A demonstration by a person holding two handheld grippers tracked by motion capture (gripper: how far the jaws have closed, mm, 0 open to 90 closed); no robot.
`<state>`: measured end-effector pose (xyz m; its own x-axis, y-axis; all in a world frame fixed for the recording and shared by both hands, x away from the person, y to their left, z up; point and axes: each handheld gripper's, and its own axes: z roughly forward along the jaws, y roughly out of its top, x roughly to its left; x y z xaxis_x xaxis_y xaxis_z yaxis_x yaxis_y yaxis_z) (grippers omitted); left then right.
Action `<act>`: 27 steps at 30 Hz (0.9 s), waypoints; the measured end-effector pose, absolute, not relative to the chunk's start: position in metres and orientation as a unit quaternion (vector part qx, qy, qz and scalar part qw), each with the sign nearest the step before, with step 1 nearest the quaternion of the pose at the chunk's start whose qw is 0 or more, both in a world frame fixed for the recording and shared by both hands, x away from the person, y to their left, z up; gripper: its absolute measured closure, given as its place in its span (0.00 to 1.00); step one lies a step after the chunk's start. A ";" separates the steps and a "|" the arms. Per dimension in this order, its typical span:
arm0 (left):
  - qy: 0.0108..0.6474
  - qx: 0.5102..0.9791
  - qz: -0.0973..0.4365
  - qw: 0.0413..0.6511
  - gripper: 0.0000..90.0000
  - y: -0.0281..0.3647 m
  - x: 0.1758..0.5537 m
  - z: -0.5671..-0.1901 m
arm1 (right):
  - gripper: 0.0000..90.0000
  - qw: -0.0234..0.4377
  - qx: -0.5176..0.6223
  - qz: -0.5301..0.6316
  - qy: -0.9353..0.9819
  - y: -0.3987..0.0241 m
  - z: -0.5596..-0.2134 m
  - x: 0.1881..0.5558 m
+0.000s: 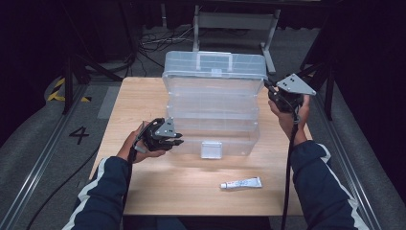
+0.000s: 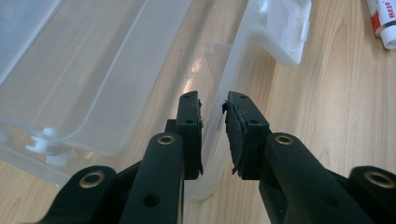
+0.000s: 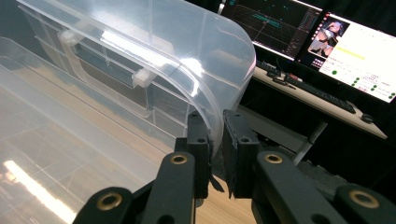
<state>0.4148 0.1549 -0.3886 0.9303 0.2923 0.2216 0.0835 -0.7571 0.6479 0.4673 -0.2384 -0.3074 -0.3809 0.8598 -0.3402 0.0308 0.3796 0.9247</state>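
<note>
On the wooden tabletop [image 1: 158, 187] stands one clear plastic box [image 1: 213, 127], its lid [image 1: 215, 64] raised upright at the back.

The left gripper [image 1: 168, 139] sits at the box's front left corner, held by the person's left hand [image 1: 131, 148]. In the left gripper view its two black jaws straddle the thin front wall [image 2: 212, 140] of the box, one jaw inside and one outside. They are nearly closed. A thin gap shows beside the right pad, so whether both pads press the wall is hard to tell. The wall's lower edge is hidden behind the jaws.

A white latch [image 1: 211, 149] hangs at the middle of the box's front. The box is see-through, so its inner trays blur together and cannot be counted.

One small white tube [image 1: 241, 183] with red print lies flat on the tabletop, in front of the box and well apart from it. In the left gripper view it is cut off at the top right corner.

The right gripper [image 1: 274, 92] is at the lid's right edge, with a grey three-cornered plate [image 1: 295, 84] on top. In the right gripper view its jaws are closed on the lid's curved rim [image 3: 215, 125], which is smooth and glossy. Two lit monitors [image 3: 322, 42] stand behind, partly cut off.
</note>
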 end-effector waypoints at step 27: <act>0.075 0.936 0.142 0.312 0.87 0.153 0.420 -0.384 | 0.94 0.436 0.339 0.432 0.713 -0.236 -0.289 0.494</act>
